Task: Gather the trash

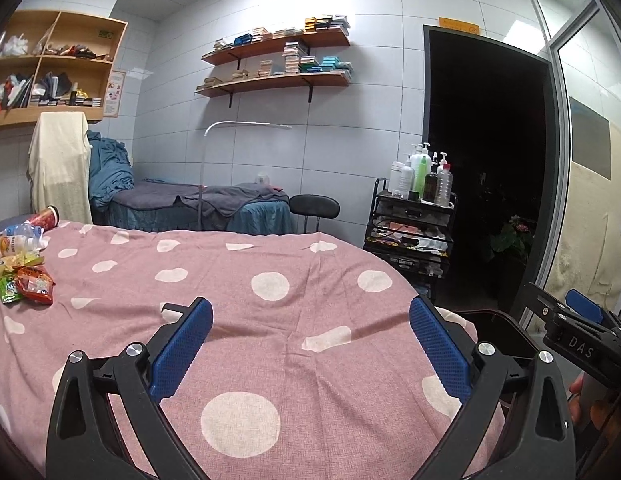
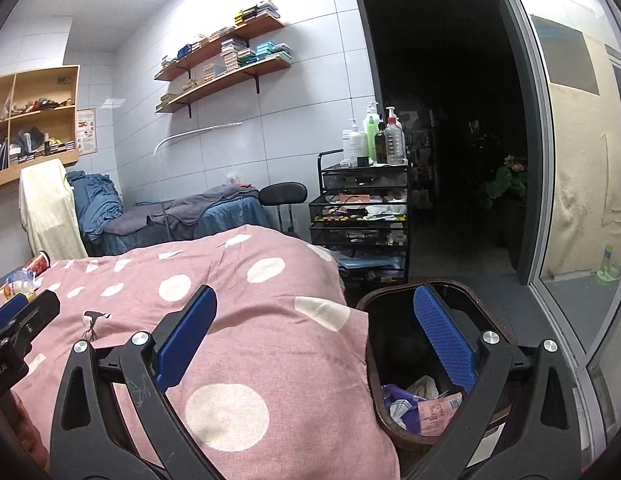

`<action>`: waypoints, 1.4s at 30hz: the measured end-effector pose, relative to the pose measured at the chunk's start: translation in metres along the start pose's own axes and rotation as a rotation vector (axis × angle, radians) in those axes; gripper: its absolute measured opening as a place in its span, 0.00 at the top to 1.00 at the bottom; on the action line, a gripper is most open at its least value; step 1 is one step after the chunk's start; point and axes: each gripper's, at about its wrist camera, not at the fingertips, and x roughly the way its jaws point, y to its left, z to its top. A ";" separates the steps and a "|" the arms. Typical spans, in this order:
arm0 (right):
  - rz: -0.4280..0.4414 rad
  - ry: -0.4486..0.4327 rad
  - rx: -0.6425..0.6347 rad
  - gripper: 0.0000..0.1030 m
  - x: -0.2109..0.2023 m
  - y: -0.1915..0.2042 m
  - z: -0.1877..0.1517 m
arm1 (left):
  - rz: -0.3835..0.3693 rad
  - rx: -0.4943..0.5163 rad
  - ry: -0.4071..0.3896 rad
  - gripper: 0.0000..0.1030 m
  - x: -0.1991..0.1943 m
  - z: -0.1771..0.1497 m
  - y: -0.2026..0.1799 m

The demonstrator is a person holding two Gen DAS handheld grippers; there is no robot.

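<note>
Blue ribbed pads on both grippers, left (image 1: 310, 336) and right (image 2: 314, 326), stand wide apart, holding nothing. Beside the pink dotted bedspread (image 2: 246, 320), a dark oval bin (image 2: 376, 396) holds crumpled wrappers (image 2: 426, 408), possibly paper. More trash (image 1: 24, 276), shiny packets and a bottle, lies far left.

The left gripper (image 1: 310, 328) is held level and forward, its two blue-padded fingers (image 1: 182, 348) spread wide apart with nothing between them. The right gripper (image 2: 314, 320) sits in the same pose — jaws fully parted, empty, angled slightly downward. Each tool shows at the edge of the other's view, so the two are side by side and close. A sliver of the person's right hand (image 1: 576, 400) wraps the handle, probably — the view there is cramped and dark.
</note>
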 end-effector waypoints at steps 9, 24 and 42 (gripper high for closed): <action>0.013 -0.011 0.007 0.05 -0.005 0.000 0.002 | 0.002 0.000 0.000 0.05 0.000 0.000 0.001; 0.015 -0.010 0.008 0.05 -0.006 -0.001 0.003 | 0.011 0.004 -0.005 0.05 -0.006 0.002 0.002; 0.011 -0.010 0.014 0.05 -0.007 -0.002 0.004 | 0.011 0.005 -0.006 0.05 -0.006 0.002 0.002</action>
